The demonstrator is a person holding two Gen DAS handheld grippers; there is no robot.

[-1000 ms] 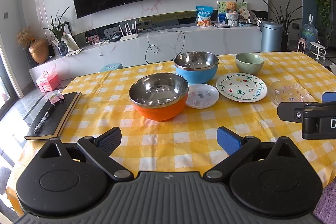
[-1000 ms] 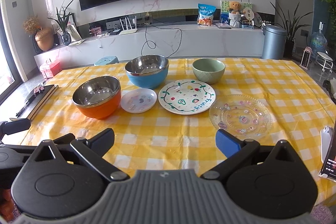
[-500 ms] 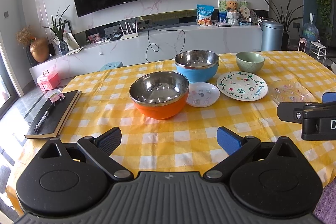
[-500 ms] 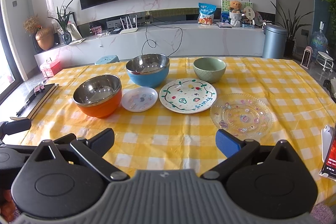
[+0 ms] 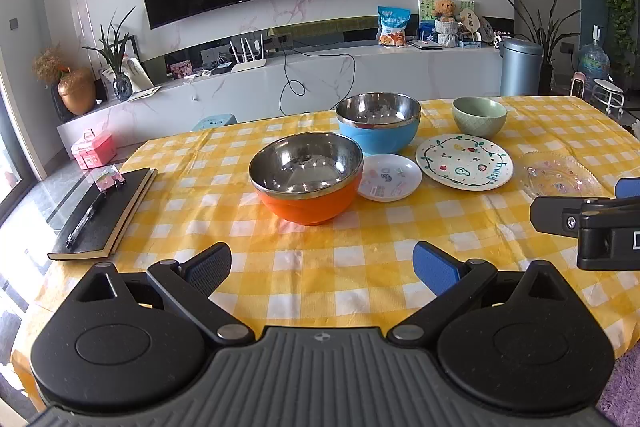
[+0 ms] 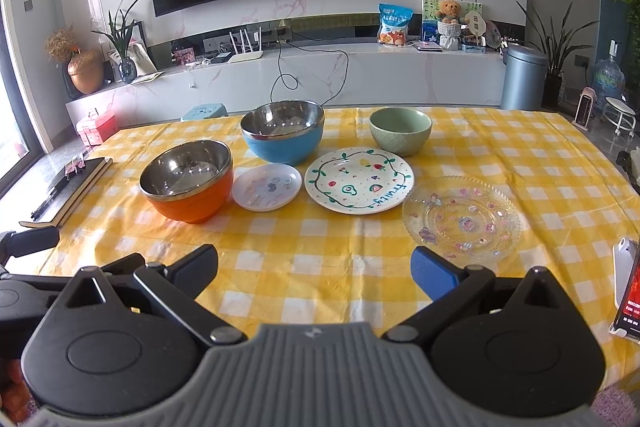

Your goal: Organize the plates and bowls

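- Our left hand-held gripper point(image 5: 322, 263) hangs released above the near edge of the surface point(image 5: 360, 259), its blue-padded fingers spread wide with nothing between them.
- Our right hand-held gripper point(image 6: 314, 265) is likewise spread and empty, and sits just beside the left one (part of its black body shows at the right edge of the left view).
- We judge the task barely begun: every dish lies singly on the yellow-and-white checked cloth, nothing is stacked or nested, so all the sorting is left.
- We take the orange bowl point(image 5: 307, 177) as our landmark; it is the dish nearest the left hand-held gripper, round, with a shiny steel lining and a smooth coloured shell.
- Behind it and to the right stands the blue bowl point(image 5: 378, 123), the same steel-lined make and seemingly similar in size.
- Just right of the orange bowl, touching or nearly so, lies the small white plate point(image 5: 389, 177), flat with little printed figures.
- Further right is the painted plate point(image 5: 464, 161), white and glazed, with a green vine border.
- Beyond that plate sits the green bowl point(image 5: 479, 115), small, matte, with a quilted-looking wall.
- Farthest right lies the glass plate point(image 6: 461, 219), clear, with a beaded rim.
- Well left of the orange bowl rests a black notebook point(image 5: 104, 215) with a pen.
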